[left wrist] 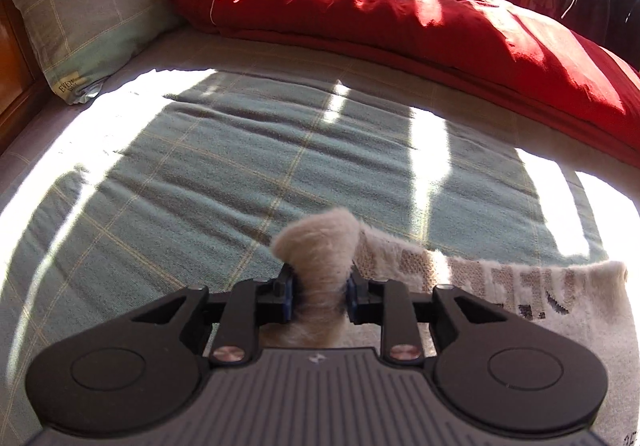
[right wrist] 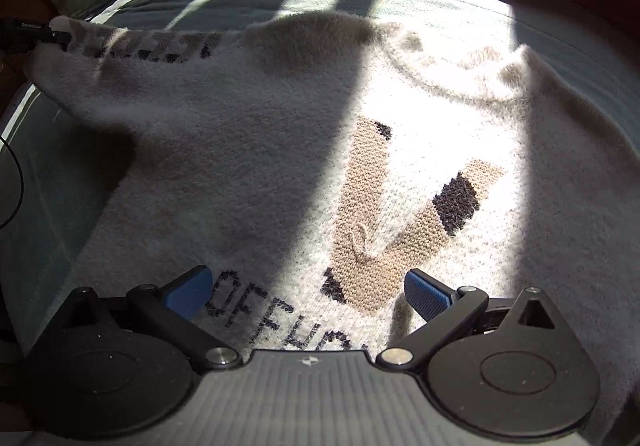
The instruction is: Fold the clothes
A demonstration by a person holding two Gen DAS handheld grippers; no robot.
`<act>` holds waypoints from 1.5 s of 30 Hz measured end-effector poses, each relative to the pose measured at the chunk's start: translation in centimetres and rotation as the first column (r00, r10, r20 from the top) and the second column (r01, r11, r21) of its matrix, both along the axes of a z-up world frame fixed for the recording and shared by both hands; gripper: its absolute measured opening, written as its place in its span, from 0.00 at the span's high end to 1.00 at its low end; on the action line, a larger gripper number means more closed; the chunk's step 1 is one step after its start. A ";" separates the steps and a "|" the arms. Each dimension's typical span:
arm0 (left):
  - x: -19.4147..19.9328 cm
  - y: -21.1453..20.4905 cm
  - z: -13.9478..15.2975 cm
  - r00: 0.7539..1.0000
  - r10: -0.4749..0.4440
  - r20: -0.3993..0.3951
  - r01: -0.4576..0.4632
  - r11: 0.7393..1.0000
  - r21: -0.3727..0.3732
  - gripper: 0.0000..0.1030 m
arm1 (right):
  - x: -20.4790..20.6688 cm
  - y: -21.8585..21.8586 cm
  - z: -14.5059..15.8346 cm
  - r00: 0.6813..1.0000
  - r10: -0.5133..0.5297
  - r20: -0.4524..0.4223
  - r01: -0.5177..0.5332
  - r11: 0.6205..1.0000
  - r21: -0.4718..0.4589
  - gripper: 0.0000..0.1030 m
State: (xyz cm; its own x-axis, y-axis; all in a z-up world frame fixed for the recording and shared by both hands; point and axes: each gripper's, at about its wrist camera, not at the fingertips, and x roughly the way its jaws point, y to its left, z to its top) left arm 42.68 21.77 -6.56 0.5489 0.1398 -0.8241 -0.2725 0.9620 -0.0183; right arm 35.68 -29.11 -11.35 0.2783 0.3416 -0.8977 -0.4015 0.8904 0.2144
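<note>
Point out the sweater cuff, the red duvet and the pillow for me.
sweater cuff [left wrist: 316, 242]: left wrist view, fuzzy end bunched in the left gripper [left wrist: 320, 292].
red duvet [left wrist: 400, 5]: left wrist view, sunlit top.
pillow [left wrist: 88, 5]: left wrist view, checked middle.

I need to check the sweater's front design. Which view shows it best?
The right wrist view: the sweater lies spread out, its tan-and-black motif visible. The left wrist view shows only a bunched, lettered sleeve pinched in the left gripper.

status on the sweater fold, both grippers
Left gripper shut on sweater sleeve, lifted. Right gripper open over sweater front. Nothing in the way.
</note>
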 end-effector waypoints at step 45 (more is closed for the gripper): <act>-1.1 1.9 -6.9 0.997 0.078 0.025 -0.071 0.973 -0.219 0.30 | 1.1 2.8 -1.6 0.999 0.041 -0.009 -0.041 0.999 0.020 0.00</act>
